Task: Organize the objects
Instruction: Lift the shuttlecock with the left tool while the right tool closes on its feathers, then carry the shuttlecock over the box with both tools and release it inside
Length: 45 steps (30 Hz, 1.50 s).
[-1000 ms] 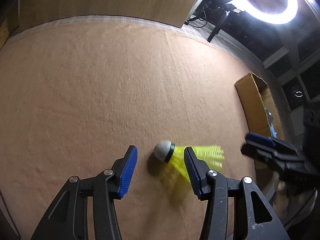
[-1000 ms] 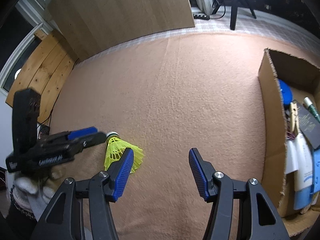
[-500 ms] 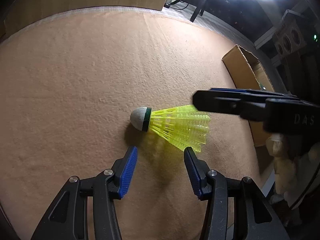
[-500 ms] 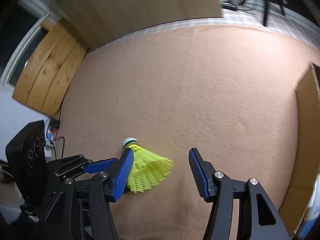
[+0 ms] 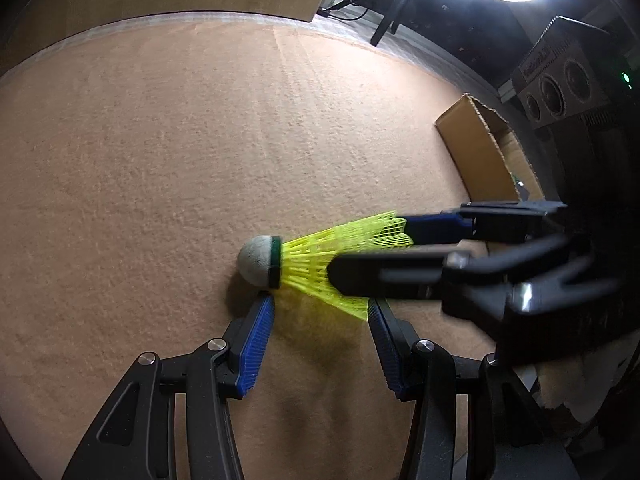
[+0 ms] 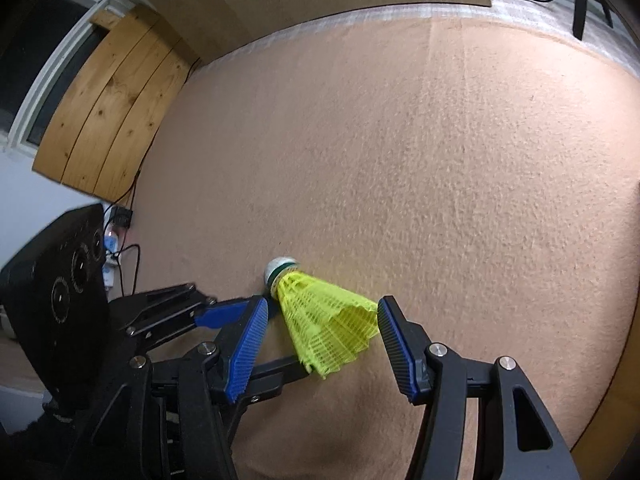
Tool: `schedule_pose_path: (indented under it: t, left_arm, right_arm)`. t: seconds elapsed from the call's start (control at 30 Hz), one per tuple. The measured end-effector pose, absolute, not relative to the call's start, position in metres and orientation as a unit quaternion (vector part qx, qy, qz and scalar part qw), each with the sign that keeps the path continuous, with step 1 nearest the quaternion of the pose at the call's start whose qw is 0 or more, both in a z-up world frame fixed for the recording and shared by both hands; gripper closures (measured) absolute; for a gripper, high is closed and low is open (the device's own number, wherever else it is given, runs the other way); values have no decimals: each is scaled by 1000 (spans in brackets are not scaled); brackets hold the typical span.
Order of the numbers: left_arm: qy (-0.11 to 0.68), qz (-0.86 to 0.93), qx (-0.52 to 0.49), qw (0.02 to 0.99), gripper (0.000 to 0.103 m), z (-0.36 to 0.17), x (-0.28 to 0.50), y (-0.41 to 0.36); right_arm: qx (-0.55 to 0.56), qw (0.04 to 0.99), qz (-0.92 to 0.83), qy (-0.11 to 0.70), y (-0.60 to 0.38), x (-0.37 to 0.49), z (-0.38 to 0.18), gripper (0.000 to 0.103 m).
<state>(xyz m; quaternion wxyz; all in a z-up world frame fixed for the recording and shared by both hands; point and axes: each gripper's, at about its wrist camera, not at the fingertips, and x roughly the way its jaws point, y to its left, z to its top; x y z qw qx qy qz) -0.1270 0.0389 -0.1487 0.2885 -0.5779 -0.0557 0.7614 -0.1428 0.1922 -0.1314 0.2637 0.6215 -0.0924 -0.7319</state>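
One yellow shuttlecock (image 5: 320,262) is lying on its side on the tan cloth-covered worktop (image 5: 160,160), near the close edge of both wrist views. Its long axis is running roughly level with the surface: in the left wrist view the grey-white cork tip is pointing left and the mesh skirt is flaring right; in the right wrist view the cork is pointing up and away, the skirt opening toward the camera. Straddling the skirt, the right hand-held gripper (image 6: 322,334) is angling steeply downward with its blue pads standing apart on either side of the mesh; the right pad's tip is sitting at the skirt's rim, though contact cannot be told, and no squeeze is showing. Just below the cork, the left hand-held gripper (image 5: 320,334) is likewise tilting steeply down, its jaws parted at a middling width with nothing clamped, one pad tip sitting just beside the cork. Farther right, an open cardboard box (image 5: 480,152) is standing at the worktop's edge.
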Motion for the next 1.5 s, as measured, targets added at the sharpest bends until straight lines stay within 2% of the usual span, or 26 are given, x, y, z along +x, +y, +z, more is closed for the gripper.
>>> schedule_pose_path:
  t: [0.07,0.2,0.4,0.7,0.73,0.77,1.1,1.17,1.23,1.5]
  left_arm:
    - [-51,764,-572,294,52,-146,-126,42]
    - [-39,773,-562,291,52,-146,-130,56]
    - [-45,767,-567,296,53,-150,-132,62]
    - [-42,768,-567,295,53,-152,-133,62]
    - [-44,769,-566,294,54,-152,-133,60]
    - [-44,769,-565,294,54,-151,-133,60]
    - [-36,769,-566,295,54,-150,-134,52]
    - [-38,769,-566,294,55,-151,-136,51]
    - [-42,770,-564,294,62,-150,-137,50]
    - [-29,780,-543,308,63,-134,-136,55]
  right_arm:
    - [623,270,-729,-88,190,-138,-131,52]
    - [624,268,-728,-92,189,-132,-131,68]
    - [614,259,-738,-105,191,-126,-129,85]
    - [597,263,-752,-96,186,-116,-120,94]
    - [595,262,-754,-95,187,-114,-120,101]
    - [594,263,-755,-93,186,-113,-119,102]
    - [593,261,-758,-67,178,-115,-124,101]
    - [595,259,-759,-62,176,-116,-126,101]
    - [593,262,-759,-63,173,-115,-125,101]
    - [573,267,-773,-60,172,-108,-105,102]
